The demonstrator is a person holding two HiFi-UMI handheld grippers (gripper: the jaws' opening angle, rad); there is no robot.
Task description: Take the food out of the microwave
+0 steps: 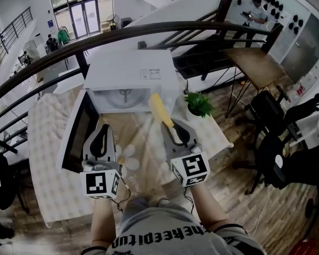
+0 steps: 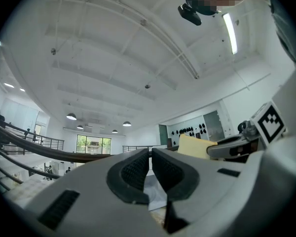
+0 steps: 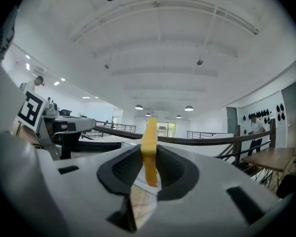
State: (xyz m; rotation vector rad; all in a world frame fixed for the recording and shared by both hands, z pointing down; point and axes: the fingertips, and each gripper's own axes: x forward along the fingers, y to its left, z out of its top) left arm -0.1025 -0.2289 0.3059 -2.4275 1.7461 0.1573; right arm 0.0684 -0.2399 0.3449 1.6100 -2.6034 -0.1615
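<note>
The white microwave (image 1: 130, 76) stands on the table with its door (image 1: 78, 134) swung open to the left; its cavity shows only the turntable. My right gripper (image 1: 170, 125) is shut on a flat yellow piece of food (image 1: 160, 109), held in front of the cavity's right side. The right gripper view has the food (image 3: 149, 137) standing up edge-on between the pads (image 3: 170, 169). My left gripper (image 1: 102, 137) hovers by the open door, its jaws (image 2: 151, 157) shut with nothing between them. The left gripper view also catches the food (image 2: 195, 146) at its right.
A small potted plant (image 1: 198, 104) stands right of the microwave. A checked cloth covers the table (image 1: 48, 147), with a pale flower-shaped item (image 1: 128, 155) on it near me. A dark railing (image 1: 149, 31) runs behind; a wooden table (image 1: 258, 65) and black chairs (image 1: 271, 110) are to the right.
</note>
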